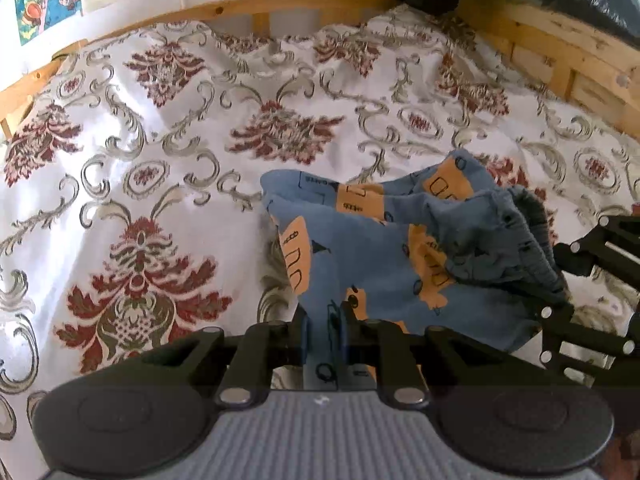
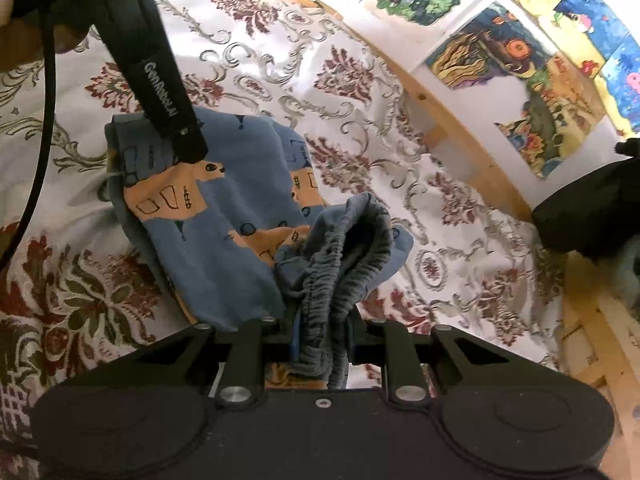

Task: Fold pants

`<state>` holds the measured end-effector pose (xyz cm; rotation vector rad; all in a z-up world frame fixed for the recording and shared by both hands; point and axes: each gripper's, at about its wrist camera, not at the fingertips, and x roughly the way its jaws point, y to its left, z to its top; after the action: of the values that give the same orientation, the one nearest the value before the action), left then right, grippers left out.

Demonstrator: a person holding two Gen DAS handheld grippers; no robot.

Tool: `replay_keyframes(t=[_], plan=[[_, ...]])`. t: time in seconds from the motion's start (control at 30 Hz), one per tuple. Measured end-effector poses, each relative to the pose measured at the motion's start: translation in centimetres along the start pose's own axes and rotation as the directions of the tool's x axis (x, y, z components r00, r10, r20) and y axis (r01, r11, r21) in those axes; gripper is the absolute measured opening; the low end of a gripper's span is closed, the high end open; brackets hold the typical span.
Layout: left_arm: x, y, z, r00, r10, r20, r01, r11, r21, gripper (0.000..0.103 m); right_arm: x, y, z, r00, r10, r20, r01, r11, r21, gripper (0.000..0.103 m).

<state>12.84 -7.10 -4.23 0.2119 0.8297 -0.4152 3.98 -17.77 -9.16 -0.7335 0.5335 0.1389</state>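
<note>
My left gripper (image 1: 324, 332) pinches the pants (image 1: 384, 256) hem; my right gripper (image 2: 320, 340) clamps the waistband (image 2: 340, 280), pants stretched between them above the bed (image 1: 160, 120).

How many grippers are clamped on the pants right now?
2. The left gripper pinches a leg end of the pants; the right gripper pinches the gathered waistband. Neither grip is hidden.

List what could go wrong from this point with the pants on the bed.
1. The right gripper has its jaws shut on the bunched elastic waistband; the thick gather may slip out when pulled.
2. The left gripper pinches only a thin piece of the pants, so several layers may drag unevenly.
3. The bedspread is rumpled, so creases could get folded in.
</note>
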Motion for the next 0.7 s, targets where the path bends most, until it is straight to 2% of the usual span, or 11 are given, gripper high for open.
replay_keyframes(t=[0.23,0.43,0.57,0.7], plan=[[-0.7,-0.5,1.9,0.997,0.01,0.071,-0.012,1.0,0.022,0.016,0.3,-1.1,0.4,0.997,-0.073,0.038,0.073,0.997,0.002,0.021],[1.2,0.7,5.1,0.992,0.019,0.121,-0.021,1.0,0.012,0.016,3.7,-3.6,2.0,0.99,-0.115,0.086,0.114,0.993,0.02,0.021],[3.6,2.6,7.4,0.99,0.013,0.142,-0.007,0.999,-0.041,0.016,6.8,-5.8,3.1,0.99,-0.104,0.094,0.095,0.991,0.092,0.021],[6.4,4.1,8.3,0.993,0.004,0.122,0.008,0.996,-0.094,0.017,9.6,-6.9,3.6,0.997,-0.043,0.069,0.032,0.988,0.154,0.021]])
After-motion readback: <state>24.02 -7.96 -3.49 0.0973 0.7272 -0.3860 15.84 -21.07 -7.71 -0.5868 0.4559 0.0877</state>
